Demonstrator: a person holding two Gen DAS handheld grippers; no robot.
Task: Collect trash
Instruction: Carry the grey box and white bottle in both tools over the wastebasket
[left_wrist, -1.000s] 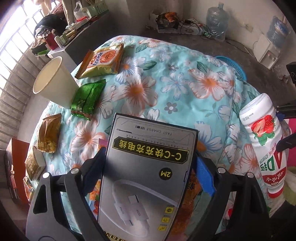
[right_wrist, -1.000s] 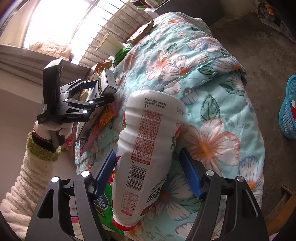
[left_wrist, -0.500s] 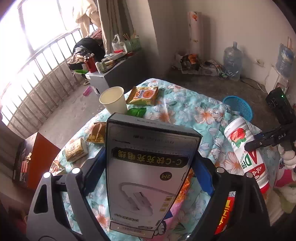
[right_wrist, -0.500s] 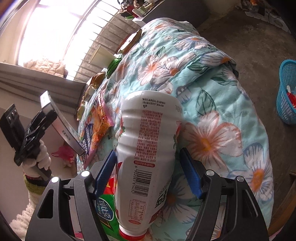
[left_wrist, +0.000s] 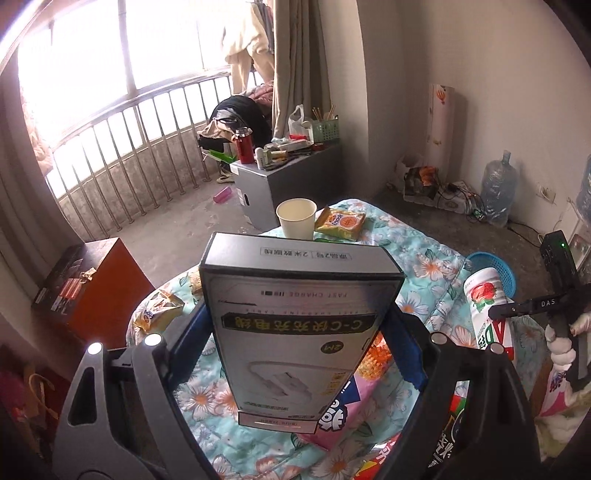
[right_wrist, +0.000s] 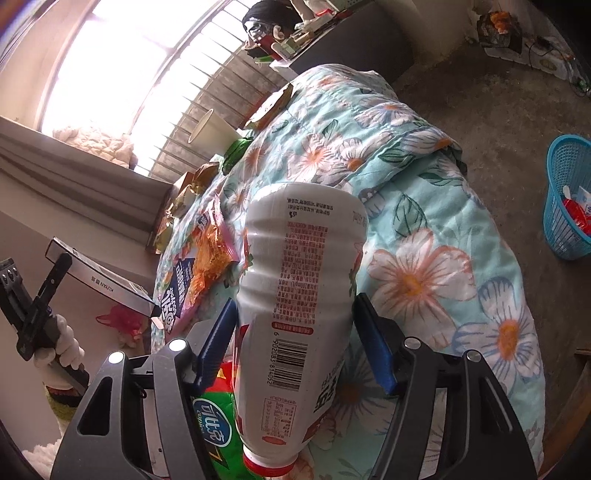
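My left gripper (left_wrist: 295, 317) is shut on a grey charging-cable box (left_wrist: 295, 332) and holds it in the air above the flowered quilt (left_wrist: 424, 236). In the right wrist view that box (right_wrist: 103, 284) hangs at the far left, off the quilt's edge. A white strawberry drink bottle (right_wrist: 299, 288) lies between the blue pads of my right gripper (right_wrist: 295, 306), red cap toward the camera. The jaws are closing and both pads touch its sides. The bottle (left_wrist: 487, 306) also shows at the right of the left wrist view.
On the quilt lie a paper cup (left_wrist: 295, 218), a yellow snack packet (left_wrist: 340, 223), a green wrapper (right_wrist: 236, 151) and several more wrappers. A blue basket (right_wrist: 567, 199) with trash stands on the floor to the right. An orange box (left_wrist: 92, 288) stands left.
My left gripper has risen and tilted up with the box, bringing the window and the room into view. The right jaws have drawn in against the bottle, which barely moved.
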